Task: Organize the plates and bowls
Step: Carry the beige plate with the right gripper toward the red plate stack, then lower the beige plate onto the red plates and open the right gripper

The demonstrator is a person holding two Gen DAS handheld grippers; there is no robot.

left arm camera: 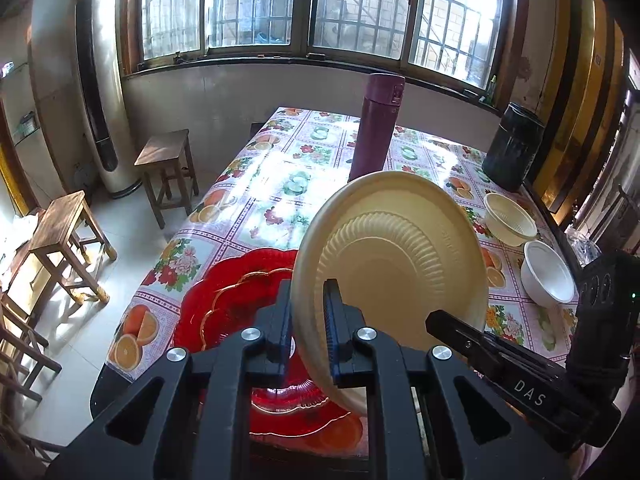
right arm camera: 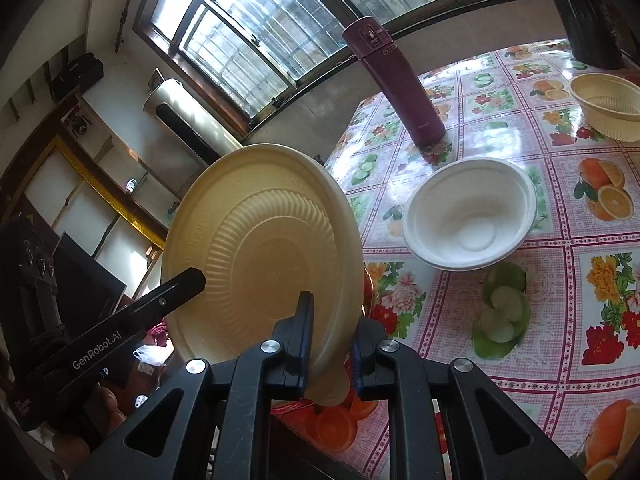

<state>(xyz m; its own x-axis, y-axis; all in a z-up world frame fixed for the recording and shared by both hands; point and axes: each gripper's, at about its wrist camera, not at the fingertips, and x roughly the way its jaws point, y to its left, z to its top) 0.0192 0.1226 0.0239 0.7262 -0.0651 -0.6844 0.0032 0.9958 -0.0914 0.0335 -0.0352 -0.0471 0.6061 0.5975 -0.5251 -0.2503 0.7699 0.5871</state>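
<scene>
The table (left arm camera: 256,200), under its fruit-print oilcloth, fills the middle of both views. At the lower centre of the left wrist view a red scalloped glass platter (left arm camera: 224,300) lies flat on it. Above that platter hangs the cream plastic plate (left arm camera: 394,256), tipped nearly on edge with its ribbed underside to the camera – the left gripper (left arm camera: 308,316) is clamped on the plate's lower rim. In the right wrist view the same plate sits at centre left, and the right gripper (right arm camera: 330,332) is closed on the rim too, one finger on each face.

The white bowl (right arm camera: 470,212) stands right of centre in that view, empty and upright, well apart from the plate; the cream ribbed bowl (right arm camera: 610,106) is at the upper right edge. The purple flask (right arm camera: 394,84) stands upright behind them.

The risk is the double grip on one thin rim: if the hands drift apart or twist unevenly the plate may flex and slip out – probably onto the glass platter, though the gap between them is hard to judge here.
</scene>
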